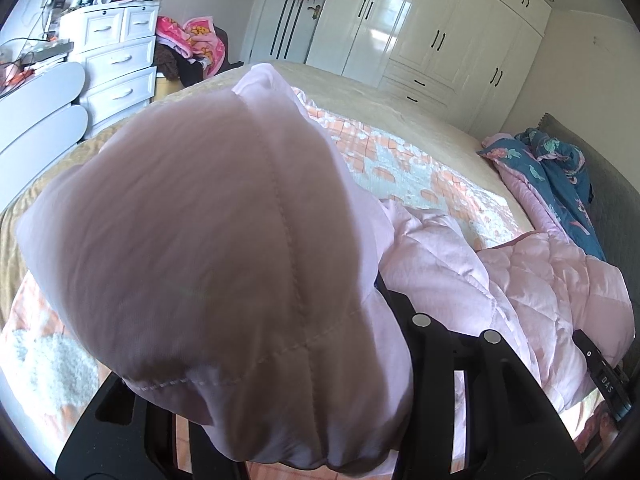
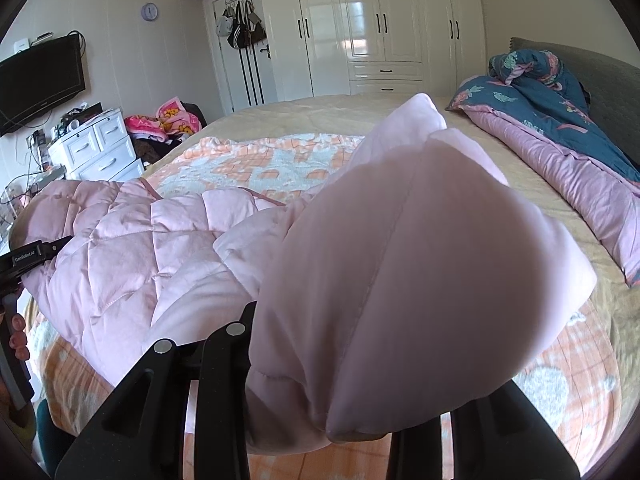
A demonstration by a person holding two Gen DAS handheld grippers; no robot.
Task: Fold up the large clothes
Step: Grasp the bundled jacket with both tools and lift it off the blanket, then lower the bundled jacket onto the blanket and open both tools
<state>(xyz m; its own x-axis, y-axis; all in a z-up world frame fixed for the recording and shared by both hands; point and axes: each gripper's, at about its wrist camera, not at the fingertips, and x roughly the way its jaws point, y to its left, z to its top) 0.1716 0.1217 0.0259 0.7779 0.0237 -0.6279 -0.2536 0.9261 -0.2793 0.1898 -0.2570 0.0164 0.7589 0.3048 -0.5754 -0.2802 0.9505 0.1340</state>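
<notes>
A large pale pink quilted jacket (image 1: 540, 280) lies across the near side of the bed. One padded fold of it (image 1: 200, 220) fills the left wrist view. My left gripper (image 1: 272, 360) is shut on that fold, and the cloth hides its fingertips. In the right wrist view another fold of the jacket (image 2: 400, 272) bulges up between the black fingers of my right gripper (image 2: 360, 360), which is shut on it. The rest of the jacket (image 2: 120, 248) sags between the two grips. Each gripper shows at the edge of the other's view: the right gripper (image 1: 604, 384), the left gripper (image 2: 28, 260).
The bed carries an orange and white patterned blanket (image 2: 260, 160) over a beige bedspread (image 2: 320, 112). A blue floral quilt with pink lining (image 2: 560, 120) is heaped by the headboard. White drawers (image 1: 116, 60), a pink heap of clothes (image 1: 192, 40) and a white wardrobe (image 2: 380, 20) stand beyond.
</notes>
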